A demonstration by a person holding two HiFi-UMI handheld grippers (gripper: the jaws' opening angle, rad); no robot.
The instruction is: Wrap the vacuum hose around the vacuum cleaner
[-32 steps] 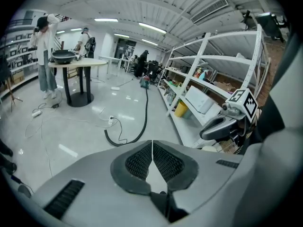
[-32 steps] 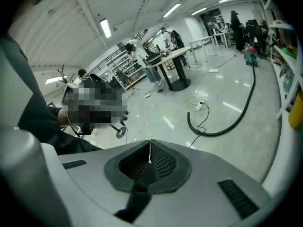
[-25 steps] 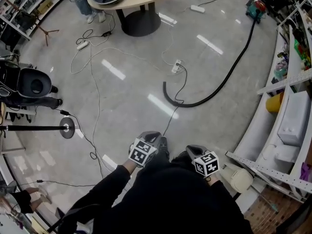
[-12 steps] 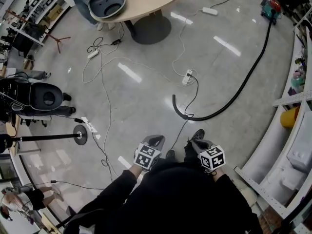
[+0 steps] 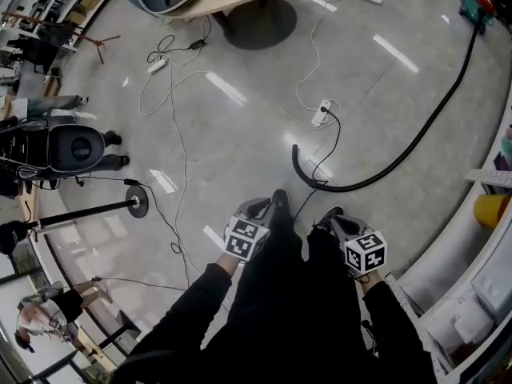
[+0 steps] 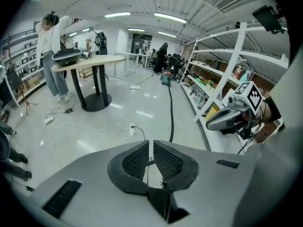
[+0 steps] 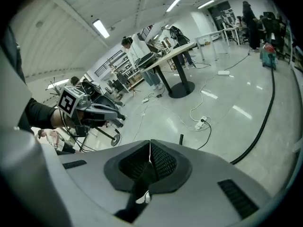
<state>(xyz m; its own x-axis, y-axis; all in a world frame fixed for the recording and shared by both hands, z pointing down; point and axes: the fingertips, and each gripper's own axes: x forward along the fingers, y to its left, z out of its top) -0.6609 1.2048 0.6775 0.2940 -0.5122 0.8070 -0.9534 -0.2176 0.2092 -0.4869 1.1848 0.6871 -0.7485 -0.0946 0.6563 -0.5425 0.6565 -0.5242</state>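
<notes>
Just short of the vacuum hose's (image 5: 400, 160) curled near end, the left gripper (image 5: 256, 208) and right gripper (image 5: 331, 218) kept jaws pressed together, empty; the vacuum cleaner (image 5: 478, 2) stood at its far end.

My long black flexible vacuum hose (image 5: 364, 182) lies unwound on the glossy grey floor (image 5: 240, 134). Its free end curls into a hook, and the rest stretches away to my small teal-and-red vacuum cleaner (image 5: 478, 2).
</notes>
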